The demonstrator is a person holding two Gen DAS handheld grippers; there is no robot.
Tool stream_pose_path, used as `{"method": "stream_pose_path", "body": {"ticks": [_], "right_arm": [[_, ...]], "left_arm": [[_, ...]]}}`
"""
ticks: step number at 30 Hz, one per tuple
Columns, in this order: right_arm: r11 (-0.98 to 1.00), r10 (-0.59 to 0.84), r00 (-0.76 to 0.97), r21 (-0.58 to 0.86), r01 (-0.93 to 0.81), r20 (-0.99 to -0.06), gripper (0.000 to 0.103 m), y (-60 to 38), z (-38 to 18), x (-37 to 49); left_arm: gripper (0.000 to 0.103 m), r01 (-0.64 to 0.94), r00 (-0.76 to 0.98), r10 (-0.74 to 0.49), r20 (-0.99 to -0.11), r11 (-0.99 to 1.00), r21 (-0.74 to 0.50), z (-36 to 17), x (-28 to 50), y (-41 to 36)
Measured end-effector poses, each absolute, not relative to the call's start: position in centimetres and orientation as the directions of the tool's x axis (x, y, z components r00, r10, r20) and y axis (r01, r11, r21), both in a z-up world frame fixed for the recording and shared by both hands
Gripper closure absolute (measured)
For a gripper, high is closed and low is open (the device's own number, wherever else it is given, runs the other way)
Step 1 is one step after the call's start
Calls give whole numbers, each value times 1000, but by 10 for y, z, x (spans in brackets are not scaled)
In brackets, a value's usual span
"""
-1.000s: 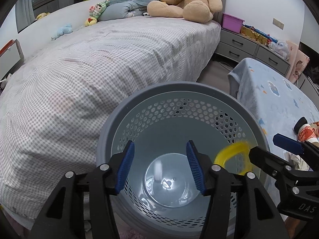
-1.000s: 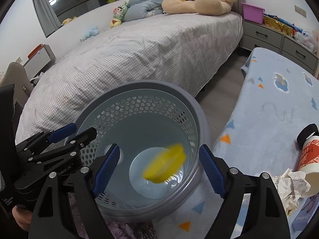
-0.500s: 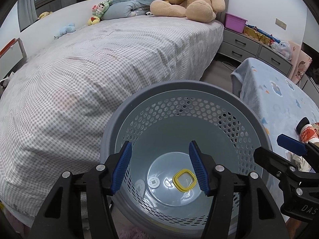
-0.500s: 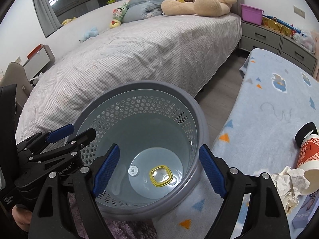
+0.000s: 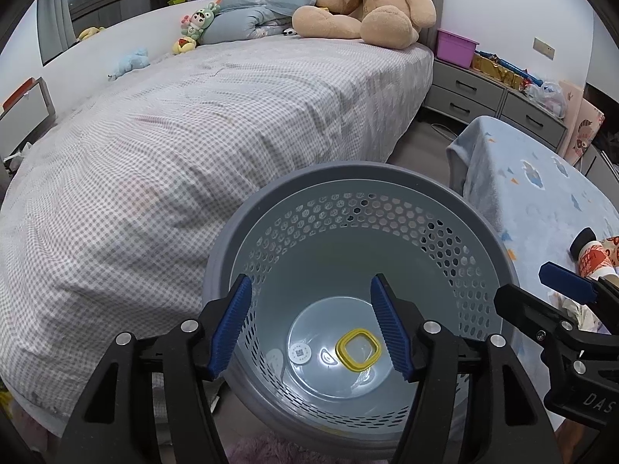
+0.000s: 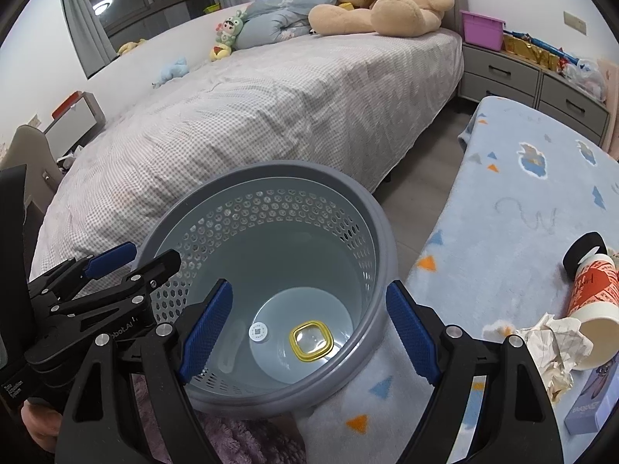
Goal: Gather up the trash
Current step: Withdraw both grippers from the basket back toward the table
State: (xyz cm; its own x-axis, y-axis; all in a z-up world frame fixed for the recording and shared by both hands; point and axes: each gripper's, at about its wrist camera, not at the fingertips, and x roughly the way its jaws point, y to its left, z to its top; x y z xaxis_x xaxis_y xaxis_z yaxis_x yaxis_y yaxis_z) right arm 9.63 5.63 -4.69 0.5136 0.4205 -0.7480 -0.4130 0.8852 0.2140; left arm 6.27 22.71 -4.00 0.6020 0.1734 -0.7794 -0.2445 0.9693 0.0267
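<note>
A grey perforated bin (image 5: 479,232) (image 6: 359,201) stands on the floor between the bed and a low table. A yellow-rimmed square lid (image 5: 359,349) (image 6: 311,342) lies flat on its bottom. My left gripper (image 5: 311,326) is open and empty above the bin's near rim. My right gripper (image 6: 309,328) is open and empty above the bin, wider apart. On the table lie a crumpled paper (image 6: 553,344) and a tipped orange-and-white cup with a black lid (image 6: 592,294) (image 5: 592,253).
A bed with a checked sheet (image 5: 174,147) fills the left, with a teddy bear (image 5: 367,4) at its head. The table has a light blue patterned cloth (image 6: 522,201). Grey drawers (image 5: 483,92) stand at the back right. A purple box (image 6: 588,413) lies at the table's near edge.
The yellow-rimmed lid fell from the air into the bin and now lies still on its bottom. Both grippers stay open; the views have drawn back slightly.
</note>
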Motion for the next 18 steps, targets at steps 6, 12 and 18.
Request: {"method": "stream_pose_path", "body": {"ticks": [6,12,18], "right_arm": [[891,418,517,225,-395,-747,23,48,-46,90],[901,406,525,230,-369,-748,20,36,-44,81],[916,382,545,229,-330,-746,19,12,-38,66]], "left_arm": [[41,-229,605,166,-778,973,30,-37,58,220],[39,-204,612,150,-776,978,28,-32,51,207],[38,-167,621,127,-773,986,27,-27,42,187]]}}
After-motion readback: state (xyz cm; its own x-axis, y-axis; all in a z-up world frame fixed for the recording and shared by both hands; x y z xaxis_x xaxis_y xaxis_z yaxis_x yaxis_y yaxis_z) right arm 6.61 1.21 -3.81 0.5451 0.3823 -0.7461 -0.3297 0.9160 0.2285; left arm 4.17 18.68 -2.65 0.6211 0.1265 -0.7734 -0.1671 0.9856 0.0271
